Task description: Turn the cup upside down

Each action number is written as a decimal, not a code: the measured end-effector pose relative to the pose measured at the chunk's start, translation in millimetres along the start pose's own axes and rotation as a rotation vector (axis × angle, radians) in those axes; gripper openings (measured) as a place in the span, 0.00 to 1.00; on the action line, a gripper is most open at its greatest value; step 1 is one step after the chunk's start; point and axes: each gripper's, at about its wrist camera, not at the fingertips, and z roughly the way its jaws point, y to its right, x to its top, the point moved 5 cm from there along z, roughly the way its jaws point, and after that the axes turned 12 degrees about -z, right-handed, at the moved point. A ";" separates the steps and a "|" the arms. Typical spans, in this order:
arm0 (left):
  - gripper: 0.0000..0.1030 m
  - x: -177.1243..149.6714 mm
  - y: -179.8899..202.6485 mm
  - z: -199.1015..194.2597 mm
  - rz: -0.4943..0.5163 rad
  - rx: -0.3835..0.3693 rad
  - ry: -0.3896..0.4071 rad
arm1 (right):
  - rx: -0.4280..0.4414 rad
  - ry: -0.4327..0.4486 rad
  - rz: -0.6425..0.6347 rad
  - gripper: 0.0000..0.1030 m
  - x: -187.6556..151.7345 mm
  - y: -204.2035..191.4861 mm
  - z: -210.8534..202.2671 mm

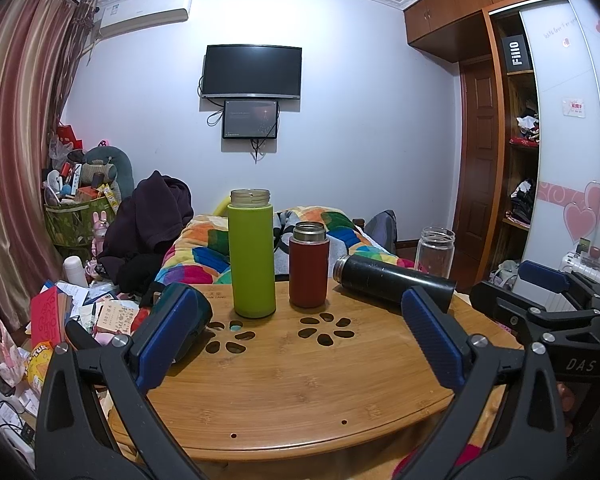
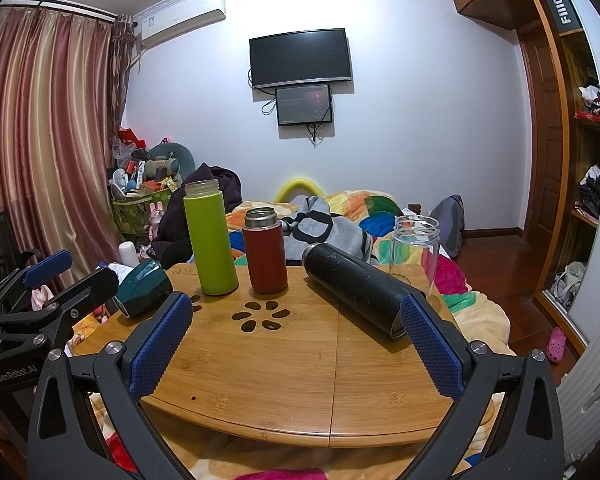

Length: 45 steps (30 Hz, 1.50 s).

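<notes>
Both hand-held grippers wait open and empty at the near edge of the counter [image 1: 300,392], no cup yet in hand.

Your left hand-held gripper [image 1: 296,336] and right hand-held gripper [image 2: 296,344] each hold their jaws spread wide with nothing between them, so this looks like the approach step. Taking the red cup [image 1: 309,266] as your mark: it stands upright, mouth up, just behind the flower-shaped cutouts; the green cup [image 1: 251,254] stands just to its left, the teal cup [image 2: 144,288] lies tipped farther left, the black cup [image 2: 356,292] lies on its side to its right, and the clear jar [image 2: 414,250] stands beyond that. Next, you likely need to pick one, close on its body, lift and rotate it mouth-down.
</notes>
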 end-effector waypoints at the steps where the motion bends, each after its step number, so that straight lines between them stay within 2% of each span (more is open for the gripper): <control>1: 1.00 0.1 -0.2 0.0 0.000 0.000 0.000 | 0.000 0.000 0.000 1.00 0.0 0.2 0.0; 11: 1.00 -2.2 -0.2 0.4 0.000 -0.004 -0.003 | 0.005 -0.002 0.004 1.00 -0.6 -0.5 -2.4; 15: 1.00 -5.6 -6.6 6.3 -0.010 0.003 -0.028 | 0.010 -0.012 0.006 1.00 -0.5 -3.3 -0.2; 22: 1.00 -3.3 -48.6 32.2 -0.004 0.106 -0.103 | 0.009 -0.038 0.012 1.00 -6.0 1.7 12.3; 24: 1.00 1.0 -66.4 47.7 0.014 0.131 -0.154 | 0.010 -0.050 0.017 1.00 -8.1 3.2 16.4; 28: 1.00 4.9 -102.6 89.5 0.079 0.165 -0.326 | 0.013 -0.072 0.036 1.00 -13.2 9.5 22.8; 32: 1.00 5.1 -124.3 124.4 0.131 0.137 -0.464 | 0.018 -0.097 0.052 1.00 -19.2 13.3 32.7; 37: 1.00 -4.8 -134.9 168.9 0.132 0.087 -0.676 | 0.027 -0.125 0.056 1.00 -24.9 12.6 41.0; 40: 1.00 -14.0 -135.8 189.1 0.138 0.091 -0.766 | 0.023 -0.127 0.053 1.00 -26.8 12.2 41.9; 45: 0.99 -27.1 -147.3 214.0 0.084 0.117 -0.885 | 0.027 -0.133 0.057 1.00 -30.2 13.9 44.2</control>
